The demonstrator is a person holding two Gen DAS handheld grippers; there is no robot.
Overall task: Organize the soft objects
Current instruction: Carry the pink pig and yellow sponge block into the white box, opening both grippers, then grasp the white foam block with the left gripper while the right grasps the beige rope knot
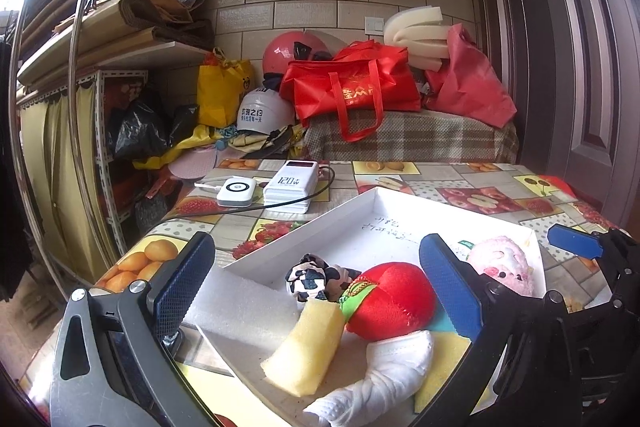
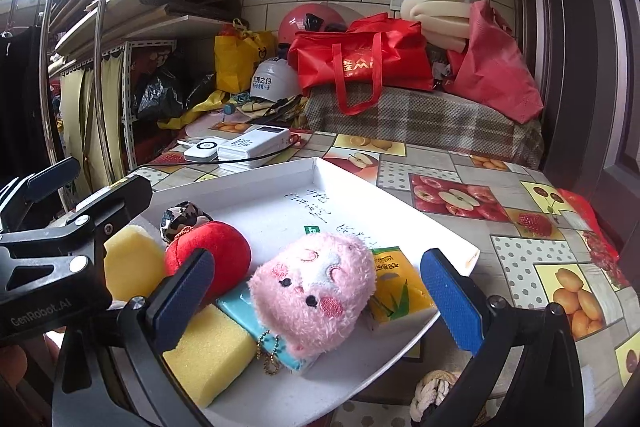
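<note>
A: Both grippers hover at the near edge of the white tray (image 1: pixel 360 203) on the table (image 2: pixel 520 227). Left gripper (image 1: pixel 320 287) stands wide, nothing pinched.

B: Between its blue pads sit the red plush (image 1: pixel 388 301), a yellow sponge (image 1: pixel 308 347) and a white rolled cloth (image 1: pixel 380 375), all inside the tray.

A: Right gripper (image 2: pixel 320 303) is spread wide too, gripping nothing. The pink plush (image 2: pixel 316 291) lies between its pads, untouched, resting on a teal packet (image 2: pixel 240 307).

B: A yellow-green tissue pack (image 2: pixel 396 283) lies just right of the plush. Far left on the table, two white power banks (image 1: pixel 292 185).
</note>
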